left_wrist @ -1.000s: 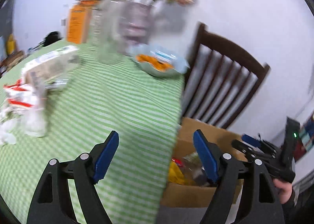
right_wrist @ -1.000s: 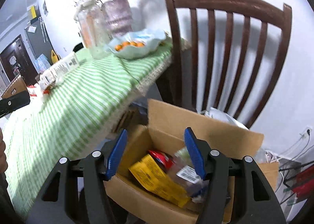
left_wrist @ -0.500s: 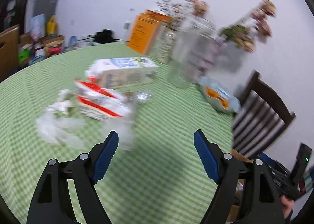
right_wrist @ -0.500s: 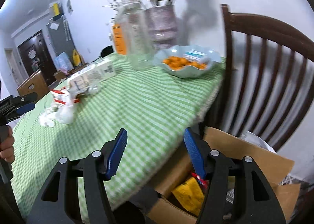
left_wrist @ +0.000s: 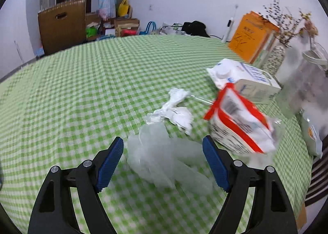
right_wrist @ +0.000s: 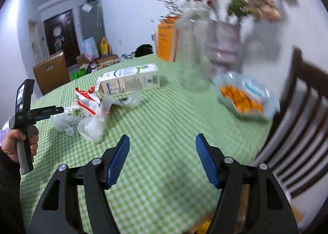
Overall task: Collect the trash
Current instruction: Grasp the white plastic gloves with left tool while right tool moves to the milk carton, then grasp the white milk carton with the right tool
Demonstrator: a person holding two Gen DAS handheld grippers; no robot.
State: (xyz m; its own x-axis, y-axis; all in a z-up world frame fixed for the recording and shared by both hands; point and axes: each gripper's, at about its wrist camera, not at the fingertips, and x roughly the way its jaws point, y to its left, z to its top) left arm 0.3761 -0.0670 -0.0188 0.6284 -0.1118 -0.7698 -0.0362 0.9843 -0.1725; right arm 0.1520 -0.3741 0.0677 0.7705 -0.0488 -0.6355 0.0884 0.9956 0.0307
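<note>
My pale blue wavy-rimmed bowl (right_wrist: 246,98) holds orange pieces. On the green-checked worktop (left_wrist: 82,94), a crumpled translucent plastic bag (left_wrist: 162,158) lies between the spread fingers of my left hand-held gripper (left_wrist: 163,161), beside a red-and-white wrapper (left_wrist: 237,123). My right hand-held gripper (right_wrist: 162,160) gapes empty. A second ago both faced the cardboard box; now they have swung over the litter.

Green-white checked tablecloth (left_wrist: 82,90); red-white wrapper (left_wrist: 237,123).

Translucent crinkled plastic bag (left_wrist: 162,158) and glossy wrapper (left_wrist: 237,123) lie on matt woven checked tablecloth (left_wrist: 92,90).
</note>
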